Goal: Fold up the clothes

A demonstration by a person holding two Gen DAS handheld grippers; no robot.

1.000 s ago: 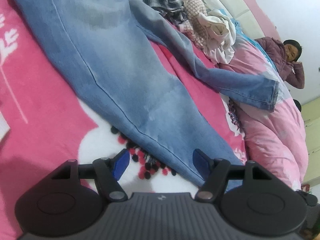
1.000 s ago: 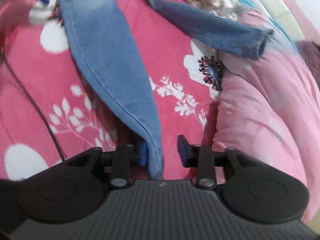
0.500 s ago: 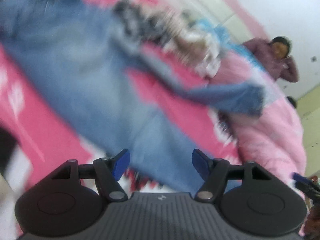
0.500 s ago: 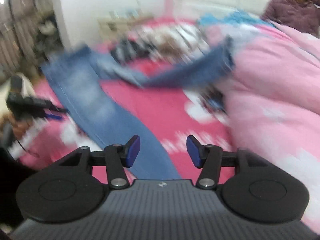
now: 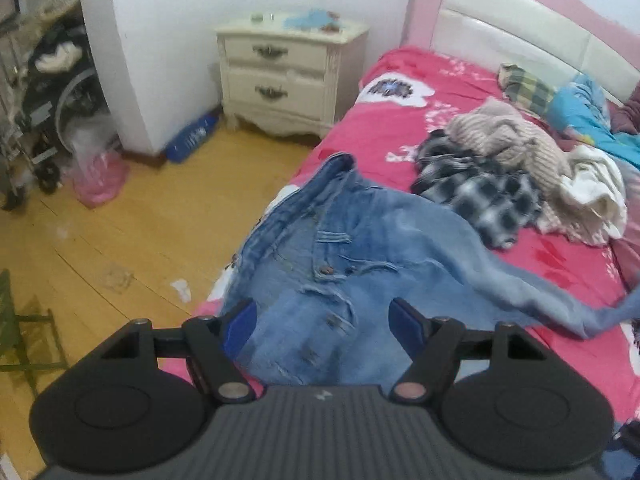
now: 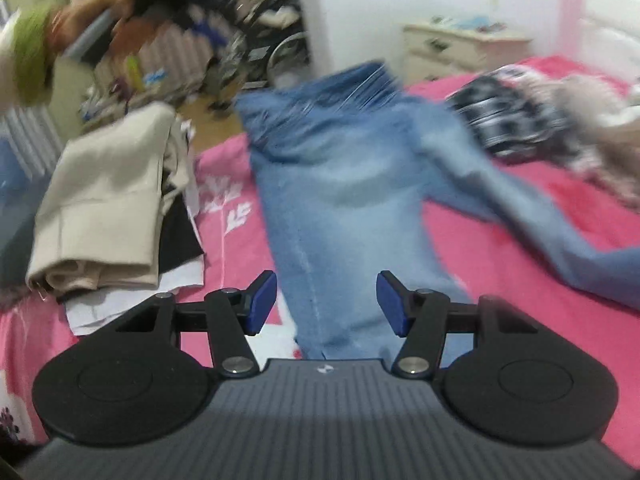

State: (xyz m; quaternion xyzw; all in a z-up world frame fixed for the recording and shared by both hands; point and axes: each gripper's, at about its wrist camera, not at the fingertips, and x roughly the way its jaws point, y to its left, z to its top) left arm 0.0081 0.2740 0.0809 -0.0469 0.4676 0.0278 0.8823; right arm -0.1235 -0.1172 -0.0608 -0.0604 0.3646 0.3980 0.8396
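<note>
Light blue jeans (image 5: 352, 256) lie spread on the pink bedspread (image 5: 392, 128), waistband toward the bedside, one leg trailing off to the right. My left gripper (image 5: 326, 324) is open above the jeans' button fly, nothing between its blue pads. In the right wrist view the same jeans (image 6: 344, 200) run up the middle, blurred by motion. My right gripper (image 6: 326, 304) is open over one leg, holding nothing.
A heap of unfolded clothes (image 5: 520, 168) lies further up the bed near the headboard (image 5: 520, 36). Folded beige and dark garments (image 6: 112, 208) are stacked on the bed at the left. A cream nightstand (image 5: 288, 76) and yellow wooden floor (image 5: 140, 240) lie beside the bed.
My right gripper let go of the jeans leg and opened wide. Both grippers swung round from the legs' end toward the waistband and the room side.
</note>
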